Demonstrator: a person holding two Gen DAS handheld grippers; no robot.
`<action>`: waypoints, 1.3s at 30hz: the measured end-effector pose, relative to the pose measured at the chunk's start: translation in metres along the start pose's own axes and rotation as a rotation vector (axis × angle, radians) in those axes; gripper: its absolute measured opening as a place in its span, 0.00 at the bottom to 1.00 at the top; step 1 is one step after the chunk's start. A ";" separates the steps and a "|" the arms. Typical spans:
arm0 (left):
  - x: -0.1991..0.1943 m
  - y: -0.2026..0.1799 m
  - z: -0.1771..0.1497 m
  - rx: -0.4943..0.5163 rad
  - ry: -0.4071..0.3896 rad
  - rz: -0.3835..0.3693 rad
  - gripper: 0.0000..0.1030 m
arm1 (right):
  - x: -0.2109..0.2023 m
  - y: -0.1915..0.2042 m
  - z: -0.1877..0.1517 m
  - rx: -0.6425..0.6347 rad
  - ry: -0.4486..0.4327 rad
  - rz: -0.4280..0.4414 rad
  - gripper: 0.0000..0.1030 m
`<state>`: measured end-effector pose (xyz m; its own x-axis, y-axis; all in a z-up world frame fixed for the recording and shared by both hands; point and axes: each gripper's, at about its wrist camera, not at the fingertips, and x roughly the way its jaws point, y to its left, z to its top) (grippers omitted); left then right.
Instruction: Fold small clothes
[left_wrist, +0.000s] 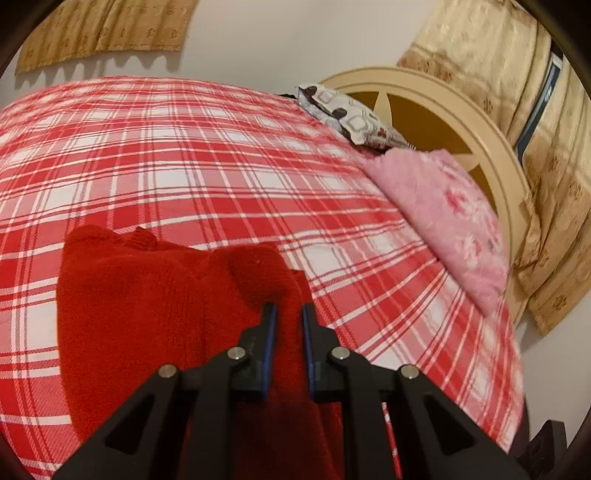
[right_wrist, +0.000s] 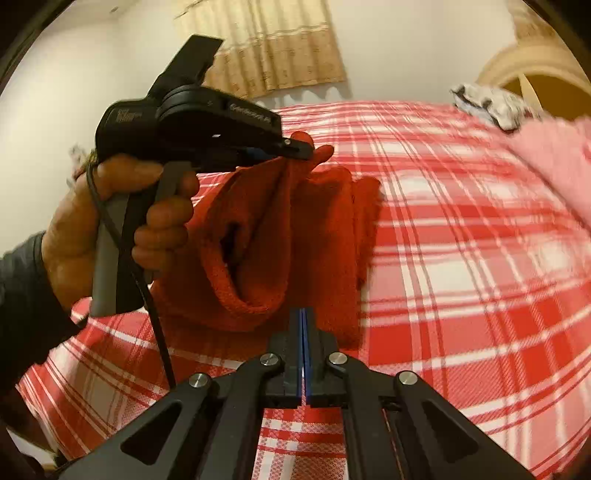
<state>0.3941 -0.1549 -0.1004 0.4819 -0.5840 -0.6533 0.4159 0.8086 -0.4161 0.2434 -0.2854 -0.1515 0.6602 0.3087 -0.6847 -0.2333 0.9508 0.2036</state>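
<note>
fold: barely begun – I'm lifting red knit garment (right_wrist: 280, 236) over plaid bedspread (left_wrist: 221, 155) | left gripper (left_wrist: 289, 314) clamping one edge | right gripper (right_wrist: 303, 325) jaws together, pinching its hem – folds all pending

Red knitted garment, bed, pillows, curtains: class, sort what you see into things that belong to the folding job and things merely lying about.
Belongs to the job:
- red knitted garment
- left gripper, pinching the garment
- right gripper, shut at the garment's edge
- checked bedspread, the work surface

Just lying about:
- pink pillow
- patterned pillow
- headboard
- curtains
</note>
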 end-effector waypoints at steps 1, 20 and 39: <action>0.002 -0.002 0.000 0.007 0.005 0.003 0.12 | 0.002 -0.002 0.000 0.016 0.004 0.012 0.04; -0.062 0.012 -0.025 0.219 -0.127 0.204 0.46 | 0.014 0.001 0.012 0.039 -0.024 0.188 0.52; -0.047 0.028 -0.087 0.230 -0.077 0.284 0.64 | 0.023 -0.032 0.004 0.046 0.093 -0.049 0.06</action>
<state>0.3156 -0.0982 -0.1363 0.6558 -0.3498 -0.6690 0.4156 0.9071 -0.0669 0.2688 -0.3092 -0.1707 0.6002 0.2599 -0.7565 -0.1678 0.9656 0.1986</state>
